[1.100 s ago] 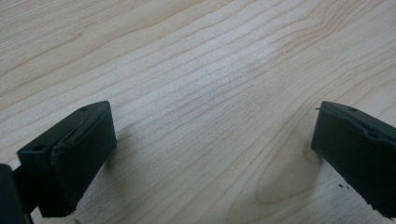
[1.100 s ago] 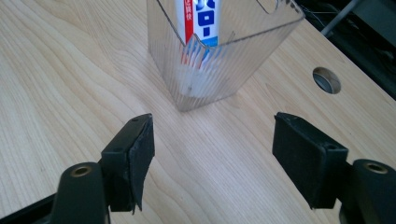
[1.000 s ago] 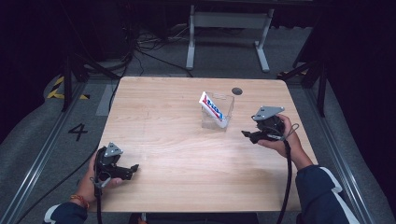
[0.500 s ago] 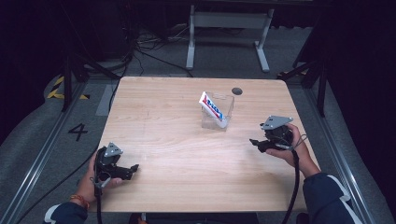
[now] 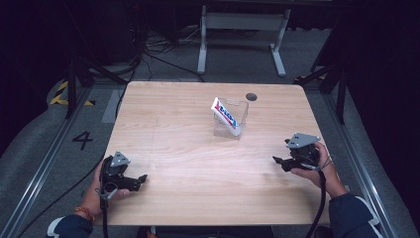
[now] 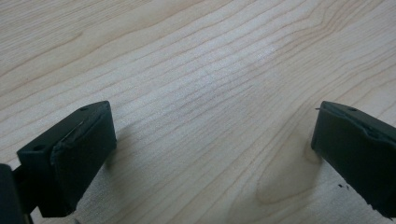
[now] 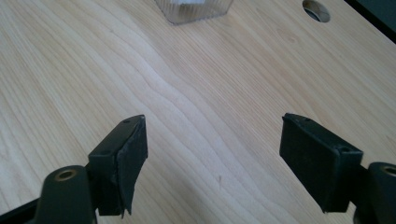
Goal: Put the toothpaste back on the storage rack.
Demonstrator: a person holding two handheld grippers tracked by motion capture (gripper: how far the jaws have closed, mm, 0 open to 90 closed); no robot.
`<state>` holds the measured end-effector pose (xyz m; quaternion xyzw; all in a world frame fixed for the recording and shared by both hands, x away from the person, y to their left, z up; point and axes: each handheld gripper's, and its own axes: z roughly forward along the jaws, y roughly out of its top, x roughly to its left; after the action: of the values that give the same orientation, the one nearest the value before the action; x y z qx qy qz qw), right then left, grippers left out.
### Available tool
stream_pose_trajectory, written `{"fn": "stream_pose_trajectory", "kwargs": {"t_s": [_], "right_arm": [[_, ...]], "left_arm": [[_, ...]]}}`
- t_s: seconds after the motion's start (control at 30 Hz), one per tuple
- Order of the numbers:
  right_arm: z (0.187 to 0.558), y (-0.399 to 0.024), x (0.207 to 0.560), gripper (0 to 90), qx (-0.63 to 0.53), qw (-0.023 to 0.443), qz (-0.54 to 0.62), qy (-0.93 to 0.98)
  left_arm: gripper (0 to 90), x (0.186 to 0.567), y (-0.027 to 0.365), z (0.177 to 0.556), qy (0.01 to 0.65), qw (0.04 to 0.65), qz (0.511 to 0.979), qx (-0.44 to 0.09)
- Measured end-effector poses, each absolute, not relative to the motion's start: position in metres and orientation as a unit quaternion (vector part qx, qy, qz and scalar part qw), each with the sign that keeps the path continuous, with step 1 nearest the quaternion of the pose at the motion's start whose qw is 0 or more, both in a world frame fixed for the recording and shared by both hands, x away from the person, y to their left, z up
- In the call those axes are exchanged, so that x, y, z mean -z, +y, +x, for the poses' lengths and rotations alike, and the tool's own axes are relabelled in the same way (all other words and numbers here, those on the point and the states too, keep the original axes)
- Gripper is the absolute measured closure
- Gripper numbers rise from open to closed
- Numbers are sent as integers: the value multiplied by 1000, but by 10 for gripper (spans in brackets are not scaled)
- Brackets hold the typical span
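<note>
two grippers rest low at the near corners of a pale wood table (image 5: 163,124) with long, wavy grain and a small round hole (image 5: 251,96) near its far edge. around it lies grey carpet, with a metal rail along each side, a white "4" (image 5: 82,140) on the floor at the left, yellow-and-black tape (image 5: 62,94) farther back, loose cables, and a white frame stand (image 5: 241,29) behind the table; the rest of the room is dark. near the middle of the table, toward the far side, stands a clear box (image 5: 231,118), open at the top. a tube (image 5: 226,115) leans slantwise in it, white with red and blue print, its upper end sticking out over the left rim and its lower end down inside. the left gripper (image 5: 140,179) sits at the near left, held in a hand (image 5: 96,196), jaws spread wide over bare wood with nothing between them. the right gripper (image 5: 277,161) sits at the near right in the other hand (image 5: 319,168), jaws likewise parted and empty, well apart from the box, whose base shows at the top of the right gripper view.
</note>
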<state>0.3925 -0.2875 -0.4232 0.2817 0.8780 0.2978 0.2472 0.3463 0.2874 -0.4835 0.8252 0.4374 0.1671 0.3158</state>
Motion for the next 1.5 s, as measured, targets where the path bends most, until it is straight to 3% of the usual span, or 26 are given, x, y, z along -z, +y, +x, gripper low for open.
{"fn": "stream_pose_trajectory", "kwargs": {"t_s": [0.93, 1.5], "right_arm": [[346, -352, 472, 175, -326, 234, 383, 832], [335, -375, 487, 168, -358, 187, 433, 806]], "left_arm": [[3, 484, 287, 346, 438, 316, 825, -165], [3, 484, 287, 346, 440, 316, 824, -165]]}}
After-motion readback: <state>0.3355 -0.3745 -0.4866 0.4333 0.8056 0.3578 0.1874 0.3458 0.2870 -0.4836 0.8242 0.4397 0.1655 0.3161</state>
